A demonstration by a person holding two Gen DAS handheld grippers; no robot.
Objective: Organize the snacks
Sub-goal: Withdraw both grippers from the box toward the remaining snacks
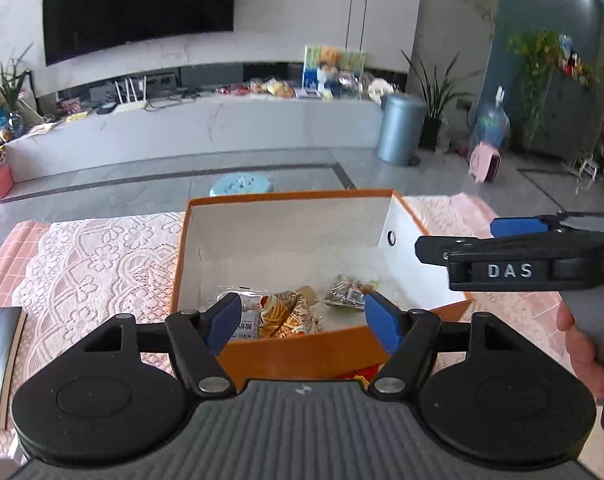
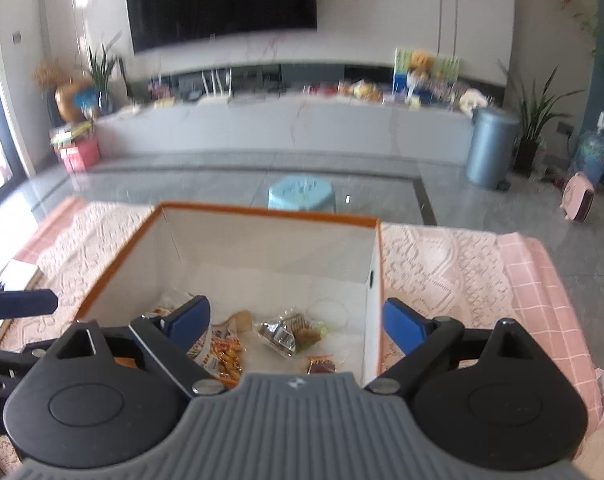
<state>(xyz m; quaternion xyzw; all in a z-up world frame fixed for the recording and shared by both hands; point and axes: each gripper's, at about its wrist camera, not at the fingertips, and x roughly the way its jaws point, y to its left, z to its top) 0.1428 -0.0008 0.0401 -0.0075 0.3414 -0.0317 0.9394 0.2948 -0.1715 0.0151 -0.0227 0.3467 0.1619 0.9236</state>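
Left wrist, claw (image 1: 302, 318) open, snacks (image 1: 285, 314) boxed

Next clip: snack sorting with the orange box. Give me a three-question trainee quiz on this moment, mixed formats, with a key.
1. True or false: the orange box already holds snack packets.
2. The left gripper is: A) open and empty, B) shut on a packet, C) out of view.
3. Fill in: the fries-print packet lies against the box's ____ wall.

Key:
1. True; several packets lie on its floor.
2. A. The right gripper is open too.
3. Near, the side closest to both grippers.
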